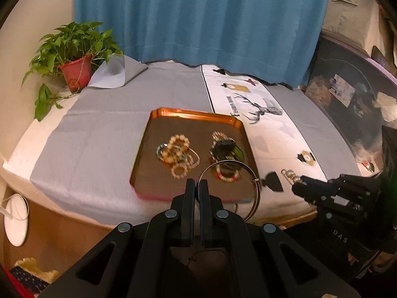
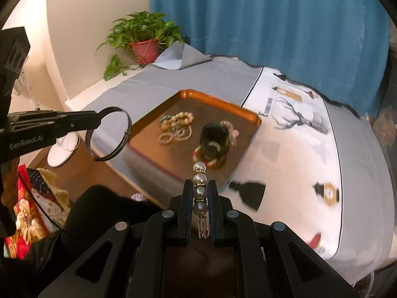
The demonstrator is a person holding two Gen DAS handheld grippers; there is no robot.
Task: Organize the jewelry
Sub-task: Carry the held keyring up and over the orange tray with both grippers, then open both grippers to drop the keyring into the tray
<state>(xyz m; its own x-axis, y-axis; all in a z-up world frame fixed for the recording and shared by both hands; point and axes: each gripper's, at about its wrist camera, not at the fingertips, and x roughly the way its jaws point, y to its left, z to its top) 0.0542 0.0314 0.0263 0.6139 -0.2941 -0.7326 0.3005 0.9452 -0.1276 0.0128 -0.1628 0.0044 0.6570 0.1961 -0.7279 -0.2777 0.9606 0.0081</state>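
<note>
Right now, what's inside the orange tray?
The orange tray holds a heap of beaded bracelets on its left and a dark bracelet stack on its right. Whatever lies under either pile is covered. The thin bangle hangs from the left fingers.

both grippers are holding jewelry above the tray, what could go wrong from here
1. The thin metal bangle is pinched only at its rim by the left gripper; it may swing or slip.
2. The pearl bead strand sticks out past the right gripper, so it may snag the dark bracelet pile in the copper tray.
</note>
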